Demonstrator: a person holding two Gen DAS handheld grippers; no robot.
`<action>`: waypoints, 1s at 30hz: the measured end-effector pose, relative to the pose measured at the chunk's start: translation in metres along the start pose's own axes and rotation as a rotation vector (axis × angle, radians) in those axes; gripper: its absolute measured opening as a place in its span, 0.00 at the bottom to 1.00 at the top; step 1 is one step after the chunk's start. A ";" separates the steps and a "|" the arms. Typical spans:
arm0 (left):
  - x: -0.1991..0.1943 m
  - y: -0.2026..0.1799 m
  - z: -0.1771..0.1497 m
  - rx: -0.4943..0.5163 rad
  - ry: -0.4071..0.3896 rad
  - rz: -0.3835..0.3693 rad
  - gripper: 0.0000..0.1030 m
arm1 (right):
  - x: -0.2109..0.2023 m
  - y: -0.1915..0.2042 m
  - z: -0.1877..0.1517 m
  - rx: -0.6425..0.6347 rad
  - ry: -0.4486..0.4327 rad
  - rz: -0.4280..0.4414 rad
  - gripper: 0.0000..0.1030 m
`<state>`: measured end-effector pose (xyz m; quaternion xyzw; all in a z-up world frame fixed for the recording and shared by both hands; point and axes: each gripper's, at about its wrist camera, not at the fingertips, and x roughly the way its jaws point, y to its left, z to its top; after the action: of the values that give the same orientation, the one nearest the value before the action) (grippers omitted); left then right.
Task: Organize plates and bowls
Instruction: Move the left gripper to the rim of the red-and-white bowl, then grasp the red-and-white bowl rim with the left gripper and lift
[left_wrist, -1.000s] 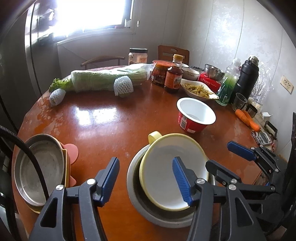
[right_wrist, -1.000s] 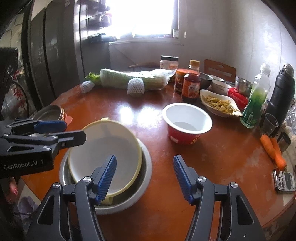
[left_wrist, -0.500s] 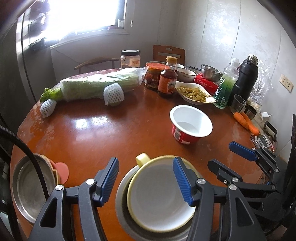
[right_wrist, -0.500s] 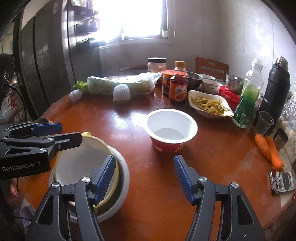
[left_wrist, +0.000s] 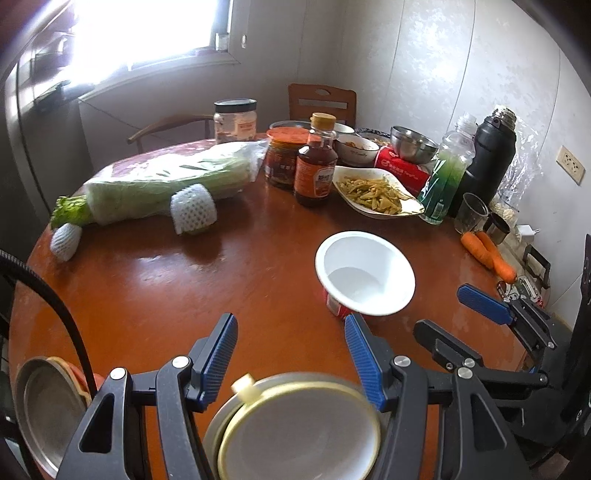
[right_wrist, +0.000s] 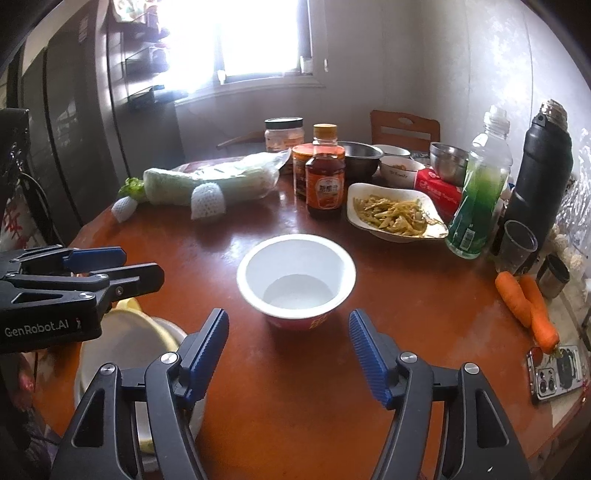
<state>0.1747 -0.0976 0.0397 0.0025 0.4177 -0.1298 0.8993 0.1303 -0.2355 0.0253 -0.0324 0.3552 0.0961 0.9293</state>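
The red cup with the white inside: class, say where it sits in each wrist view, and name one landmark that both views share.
Left wrist view: the red cup stands right of centre, just beyond the left gripper.
Right wrist view: the red cup stands at centre, straight ahead of the right gripper.
Shared landmark: the sauce bottle behind it.

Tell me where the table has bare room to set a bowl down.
Bare wood lies between the wrapped green cabbage, the white-lined red paper bowl and the left gripper. The far edge, around the brown sauce bottle, is crowded.
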 end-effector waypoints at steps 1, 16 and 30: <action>0.004 -0.001 0.003 -0.004 0.006 -0.007 0.59 | 0.002 -0.002 0.001 0.005 0.000 0.001 0.68; 0.060 -0.016 0.031 -0.006 0.097 -0.040 0.59 | 0.051 -0.034 0.013 0.059 0.068 0.000 0.69; 0.095 -0.020 0.036 -0.008 0.175 -0.038 0.58 | 0.082 -0.036 0.015 0.033 0.113 0.033 0.68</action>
<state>0.2553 -0.1433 -0.0064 0.0023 0.4953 -0.1447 0.8566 0.2073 -0.2559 -0.0183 -0.0165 0.4091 0.1034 0.9064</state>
